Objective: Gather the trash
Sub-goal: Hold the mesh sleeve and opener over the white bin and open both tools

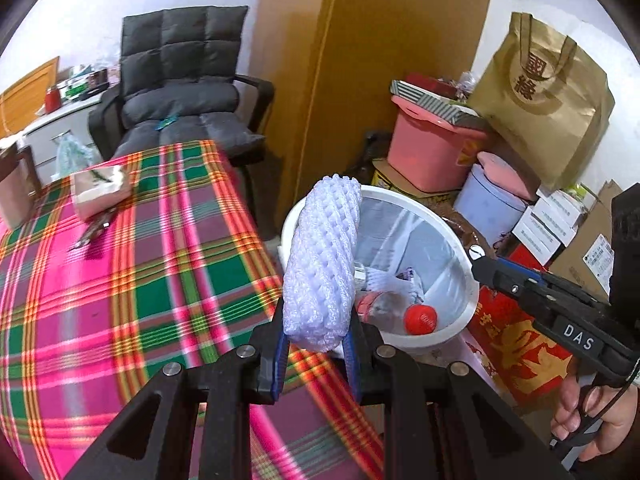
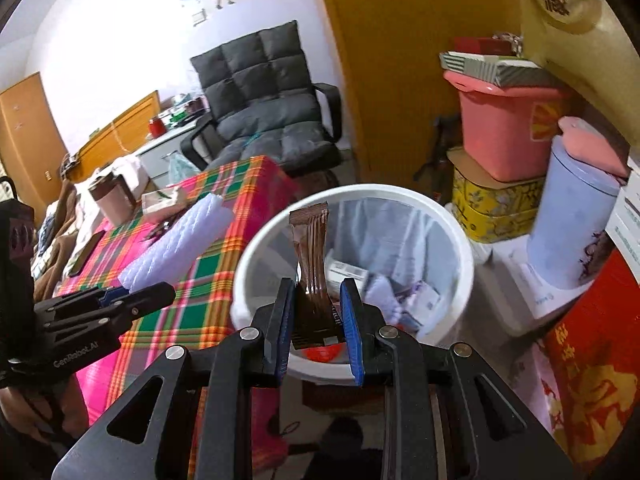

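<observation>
1. Trash rides in both hand-held grippers toward a white bin [image 2: 460, 248] beside a table draped in a bright plaid cloth [image 1: 120, 280].
2. Clamped in the left gripper [image 1: 318, 344], a white foam net sleeve [image 1: 320, 260] stands upright at the bin's near rim, apparently carried there to be dropped in.
3. Pinched in the right gripper [image 2: 316, 332], a brown sachet wrapper [image 2: 310, 256] hangs directly above the bin's mouth, seemingly ready for release.
4. Puffy and woven, the sleeve keeps its tube shape; the wrapper is flat, glossy and creased lengthwise.
5. Inside the lined bin lie a red-capped bottle [image 1: 400, 312] and paper scraps.
</observation>
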A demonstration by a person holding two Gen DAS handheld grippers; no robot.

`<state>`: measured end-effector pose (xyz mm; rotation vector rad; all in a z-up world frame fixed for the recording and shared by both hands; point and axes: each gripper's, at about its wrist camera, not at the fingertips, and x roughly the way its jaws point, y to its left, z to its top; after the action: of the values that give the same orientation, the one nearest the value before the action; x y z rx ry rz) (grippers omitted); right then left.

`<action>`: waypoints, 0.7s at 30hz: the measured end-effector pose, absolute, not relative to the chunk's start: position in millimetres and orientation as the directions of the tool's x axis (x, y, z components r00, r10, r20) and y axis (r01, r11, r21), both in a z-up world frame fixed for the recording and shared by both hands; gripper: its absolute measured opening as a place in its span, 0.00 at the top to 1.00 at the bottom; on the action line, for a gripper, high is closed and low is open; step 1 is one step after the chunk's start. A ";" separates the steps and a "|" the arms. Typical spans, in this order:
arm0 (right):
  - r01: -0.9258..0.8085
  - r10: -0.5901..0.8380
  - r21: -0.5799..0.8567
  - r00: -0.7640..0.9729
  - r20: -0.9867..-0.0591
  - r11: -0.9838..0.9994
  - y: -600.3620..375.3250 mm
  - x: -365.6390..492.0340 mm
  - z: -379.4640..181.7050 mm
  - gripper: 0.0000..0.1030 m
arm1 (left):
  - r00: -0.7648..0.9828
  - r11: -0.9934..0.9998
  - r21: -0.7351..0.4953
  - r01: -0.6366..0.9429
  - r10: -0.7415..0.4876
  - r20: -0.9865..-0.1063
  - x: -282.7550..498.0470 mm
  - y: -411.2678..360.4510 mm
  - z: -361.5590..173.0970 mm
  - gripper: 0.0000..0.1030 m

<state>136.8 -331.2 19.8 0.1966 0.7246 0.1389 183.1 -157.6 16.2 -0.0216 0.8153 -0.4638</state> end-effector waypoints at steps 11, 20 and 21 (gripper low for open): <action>-0.012 0.169 0.224 0.699 -0.695 0.974 -347.5 155.6 -1.9 0.75 | 0.531 0.877 -0.196 0.438 -0.429 -0.730 214.3 -193.4 -4.2 0.77; -0.001 0.164 0.218 0.663 -0.730 0.976 -357.2 173.1 -16.0 0.72 | 0.504 0.861 -0.230 0.453 -0.460 -0.731 237.5 -208.6 -18.6 0.73; 0.000 0.163 0.217 0.663 -0.731 0.976 -358.2 173.9 -16.2 0.67 | 0.501 0.860 -0.235 0.453 -0.464 -0.731 239.3 -209.5 -20.0 0.70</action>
<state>173.9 -358.2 -16.2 0.2057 0.8427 0.0926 239.3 -209.5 -20.0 -0.0138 0.8871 -0.5538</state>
